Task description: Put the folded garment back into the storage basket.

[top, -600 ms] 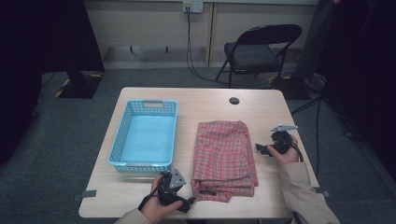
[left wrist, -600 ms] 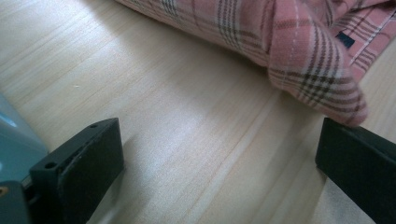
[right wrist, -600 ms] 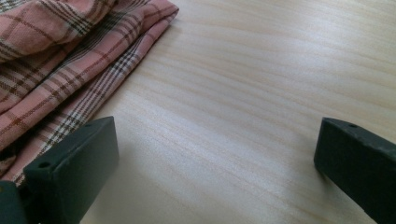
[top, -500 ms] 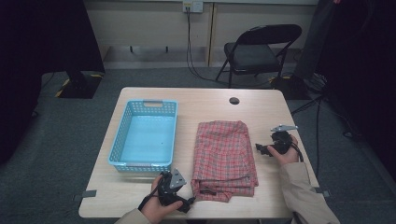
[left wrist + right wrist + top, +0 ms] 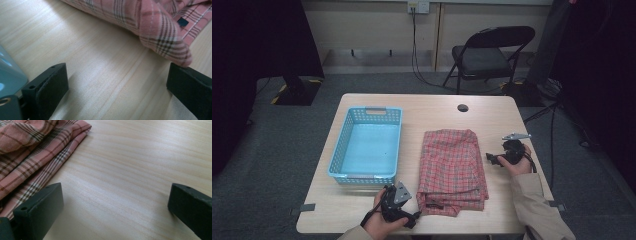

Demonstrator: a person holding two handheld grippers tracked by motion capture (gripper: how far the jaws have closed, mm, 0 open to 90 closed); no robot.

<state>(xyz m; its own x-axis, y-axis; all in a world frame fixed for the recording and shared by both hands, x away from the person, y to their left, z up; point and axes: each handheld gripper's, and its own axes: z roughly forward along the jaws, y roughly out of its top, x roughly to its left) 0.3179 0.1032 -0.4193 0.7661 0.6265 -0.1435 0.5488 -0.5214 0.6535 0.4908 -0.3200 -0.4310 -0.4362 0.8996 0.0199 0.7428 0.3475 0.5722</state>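
Note:
A folded red plaid shirt [image 5: 453,167] lies on the wooden table [image 5: 432,110], right of a light blue plastic basket [image 5: 366,146]. My left gripper [image 5: 412,218] rests at the table's front edge, just left of the shirt's near corner, jaws wide open over bare wood. In the left gripper view the shirt's corner [image 5: 160,37] lies just ahead of the gripper [image 5: 117,87], near its right jaw. My right gripper [image 5: 490,159] sits open beside the shirt's right edge. Its own view shows the gripper [image 5: 115,207] above bare table with the shirt's edge [image 5: 37,160] at the left.
The blue basket holds nothing and stands on the table's left half. A round cable hole [image 5: 462,108] is at the far edge. A black folding chair [image 5: 487,55] stands behind the table. Bare wood lies to the right of the shirt.

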